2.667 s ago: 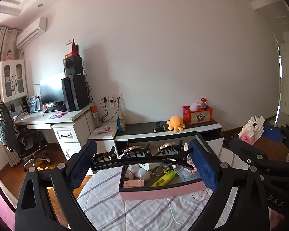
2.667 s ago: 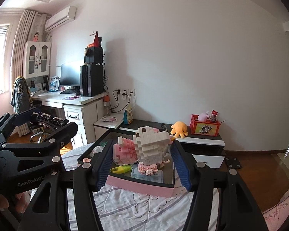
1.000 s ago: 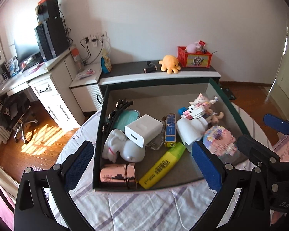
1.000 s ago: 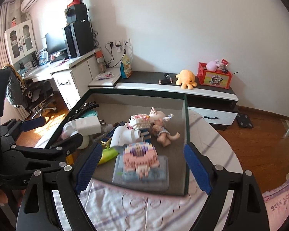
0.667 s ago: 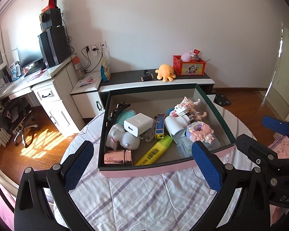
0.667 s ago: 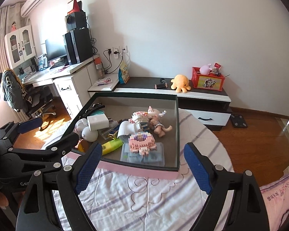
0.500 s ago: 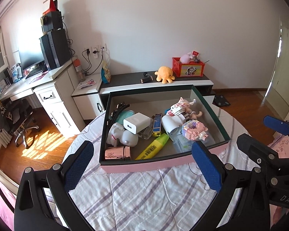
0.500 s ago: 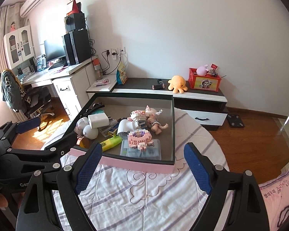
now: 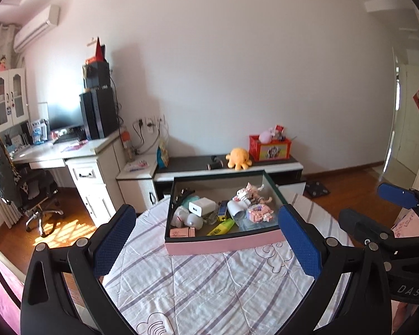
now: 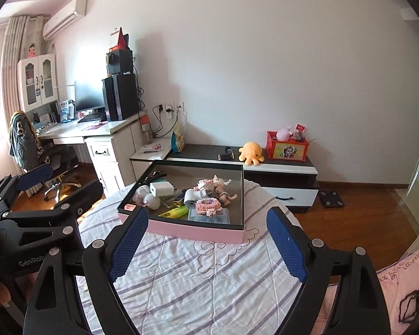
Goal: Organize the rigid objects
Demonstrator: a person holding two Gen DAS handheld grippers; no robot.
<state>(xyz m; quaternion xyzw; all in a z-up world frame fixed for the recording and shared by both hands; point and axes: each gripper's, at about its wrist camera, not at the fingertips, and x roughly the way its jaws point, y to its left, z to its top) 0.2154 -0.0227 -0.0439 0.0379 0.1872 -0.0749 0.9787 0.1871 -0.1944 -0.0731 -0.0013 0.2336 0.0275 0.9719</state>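
Landmark: pink-sided storage box (image 9: pixel 223 245) with a dark rim, standing on the striped quilted cloth (image 9: pixel 209 282) that covers the round table.
Left gripper (image 9: pixel 206 240): jaws spread wide with nothing between the blue pads; it hangs above the cloth, on the near side of the box and apart from it.
Box, left end: black hair clip (image 9: pixel 183 194) against the left wall, white figurine (image 9: pixel 185 217) nearer the front, rose-gold tube (image 9: pixel 182 233) lying in the front-left corner.
Box, left of middle: white charger plug (image 9: pixel 202 206) resting on top of the figurine and a teal item.
Box, middle: yellow highlighter (image 9: pixel 222 227) lying at a slant toward the front wall; a small blue and yellow item (image 9: pixel 223 209) just behind it.
Box, right of middle: white cylinder (image 9: pixel 235 208) lying on its side.
Box, right end: pink block model (image 9: pixel 259 213) on a clear packet near the front; white-and-pink block figure (image 9: pixel 247 192) and a small doll (image 10: pixel 226 194) behind it.
Right gripper (image 10: pixel 208 243): claw wide apart and holding nothing, above the cloth on the near side of the box, not touching it.
Behind the box: low black-topped cabinet (image 10: pixel 279 164) with an orange plush octopus (image 10: pixel 251 153) and a red toy bin (image 10: pixel 287 146).
Far left of the box: white desk (image 10: pixel 97 136) carrying a monitor and a black computer tower (image 10: pixel 120 96).
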